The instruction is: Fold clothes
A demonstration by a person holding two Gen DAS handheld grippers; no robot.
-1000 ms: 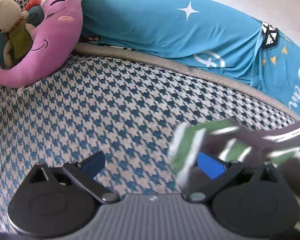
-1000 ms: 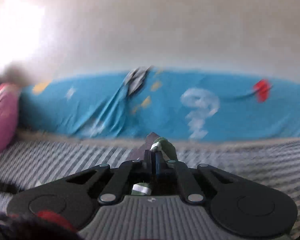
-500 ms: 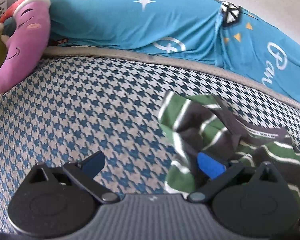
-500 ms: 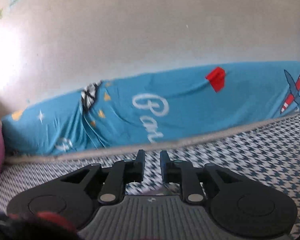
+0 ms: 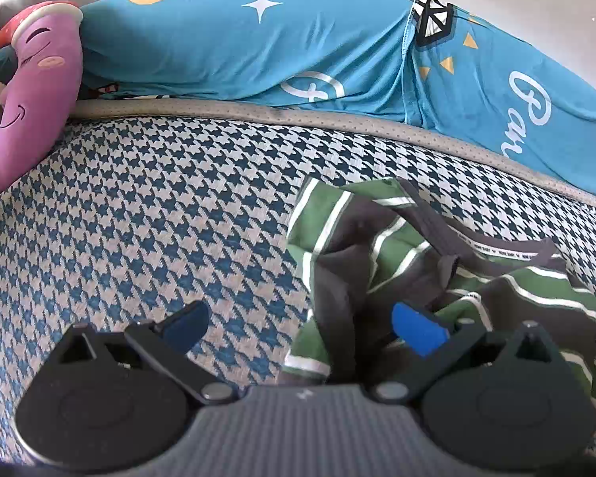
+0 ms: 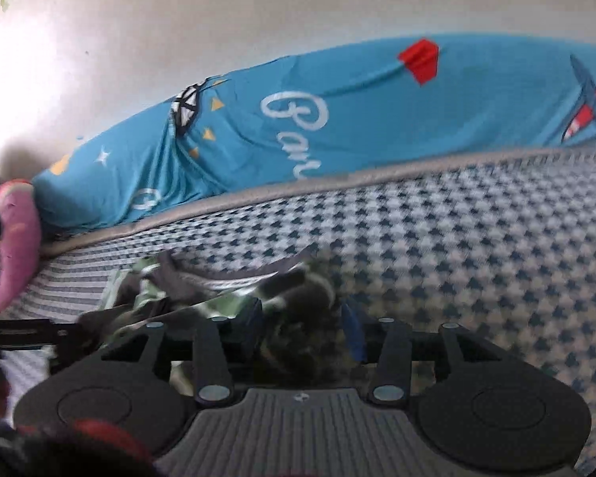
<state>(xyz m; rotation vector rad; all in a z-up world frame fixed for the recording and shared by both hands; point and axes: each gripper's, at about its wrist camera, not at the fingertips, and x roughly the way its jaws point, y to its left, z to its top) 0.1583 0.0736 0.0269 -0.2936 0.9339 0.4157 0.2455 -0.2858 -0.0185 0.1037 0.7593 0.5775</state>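
Two tools, both spread apart, neither holding anything. Left tool [image 5: 298, 324]: jaws wide, its 3 o'clock pad over the shirt [image 5: 413, 254], the 9 o'clock pad over bare bed [image 5: 139, 198]. Can't tell whether either pad touches. Right tool [image 6: 304, 330]: jaws apart too, shirt bunched between and in front of them; that view is blurred, so contact is unclear there as well.

Shirt is a crumpled green-striped heap on the houndstooth bed, at 2 o'clock in the left view and 11 to 12 o'clock in the right view. Not folded, not even spread flat. Collar band shows at the heap's far right in the left view; hem and sleeves can't be sorted out.

Blue pillow [image 5: 258, 39] runs along the far edge at 12 o'clock. Pink plush [image 5: 31, 91] sits at 10 o'clock, well apart from the shirt.

Risks, my read:
- closing on a bunched spot likely catches several layers, so the heap lifts as a lump instead of opening out
- left tool straddles the shirt edge, so it could pinch the bed cover along with it
- no clear corner in view, so any grab point is a guess
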